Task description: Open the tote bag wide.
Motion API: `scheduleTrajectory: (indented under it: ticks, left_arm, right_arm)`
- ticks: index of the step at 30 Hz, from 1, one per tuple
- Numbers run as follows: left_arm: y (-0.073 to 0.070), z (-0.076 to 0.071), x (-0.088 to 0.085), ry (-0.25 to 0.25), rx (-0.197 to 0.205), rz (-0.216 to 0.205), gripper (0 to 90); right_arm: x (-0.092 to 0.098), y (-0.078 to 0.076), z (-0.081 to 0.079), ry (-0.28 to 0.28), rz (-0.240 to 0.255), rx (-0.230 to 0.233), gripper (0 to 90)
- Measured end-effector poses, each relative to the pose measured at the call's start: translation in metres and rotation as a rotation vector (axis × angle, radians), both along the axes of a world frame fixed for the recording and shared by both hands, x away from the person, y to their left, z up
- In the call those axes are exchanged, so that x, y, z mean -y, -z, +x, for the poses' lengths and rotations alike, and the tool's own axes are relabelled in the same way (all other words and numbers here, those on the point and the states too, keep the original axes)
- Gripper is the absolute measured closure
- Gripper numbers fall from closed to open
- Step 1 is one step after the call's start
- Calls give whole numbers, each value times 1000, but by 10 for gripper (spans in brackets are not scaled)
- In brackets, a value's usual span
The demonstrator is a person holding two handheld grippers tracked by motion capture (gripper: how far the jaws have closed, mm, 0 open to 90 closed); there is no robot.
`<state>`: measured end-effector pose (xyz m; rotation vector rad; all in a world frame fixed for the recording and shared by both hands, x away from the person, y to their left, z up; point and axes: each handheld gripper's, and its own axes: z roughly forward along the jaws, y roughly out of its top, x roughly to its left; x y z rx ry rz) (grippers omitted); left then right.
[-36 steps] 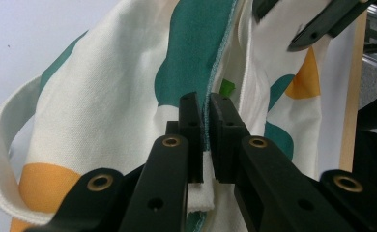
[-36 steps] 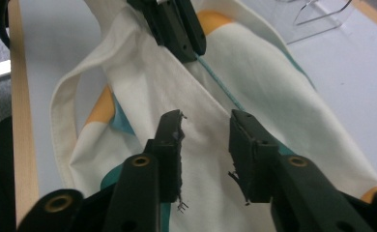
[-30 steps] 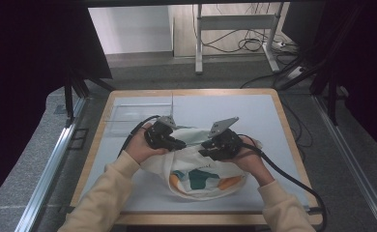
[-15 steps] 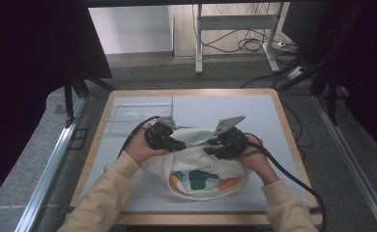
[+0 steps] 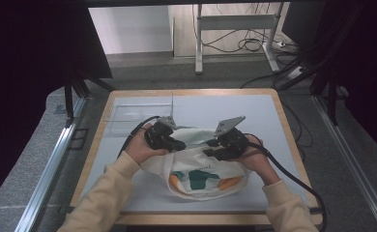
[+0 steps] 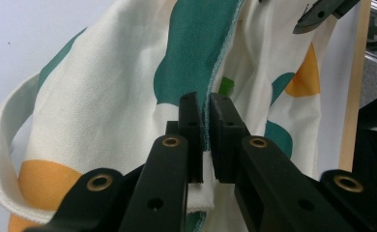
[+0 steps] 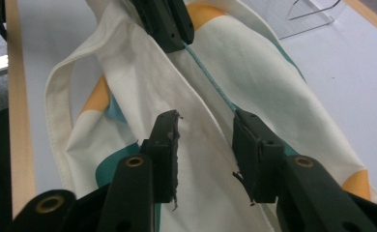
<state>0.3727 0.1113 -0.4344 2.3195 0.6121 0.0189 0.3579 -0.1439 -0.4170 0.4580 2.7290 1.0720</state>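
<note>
Nearby, clear tray point(image 5: 128, 116) behind tote bag point(image 5: 201, 171), white table point(image 5: 283, 125)

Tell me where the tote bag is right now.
In the high view the tote bag lies at the near middle of the table, between the left gripper and the right gripper.

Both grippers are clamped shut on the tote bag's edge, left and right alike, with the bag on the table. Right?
Not quite. The left gripper is shut on the bag's edge, but the right gripper is open: in the right gripper view its jaws stand apart over the cloth without pinching it. The bag does lie on the table.
</note>
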Motion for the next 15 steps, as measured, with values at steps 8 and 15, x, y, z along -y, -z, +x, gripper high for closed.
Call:
scheduleTrajectory:
  ticks: [8, 15]
  left_arm:
    - [0, 0, 0, 3, 4, 6, 853]
    - [1, 0, 0, 2, 5, 5, 853]
  right_arm:
    - [-5, 8, 0, -23, -40, -26, 720]
    - [-6, 14, -1, -32, -81, -65, 847]
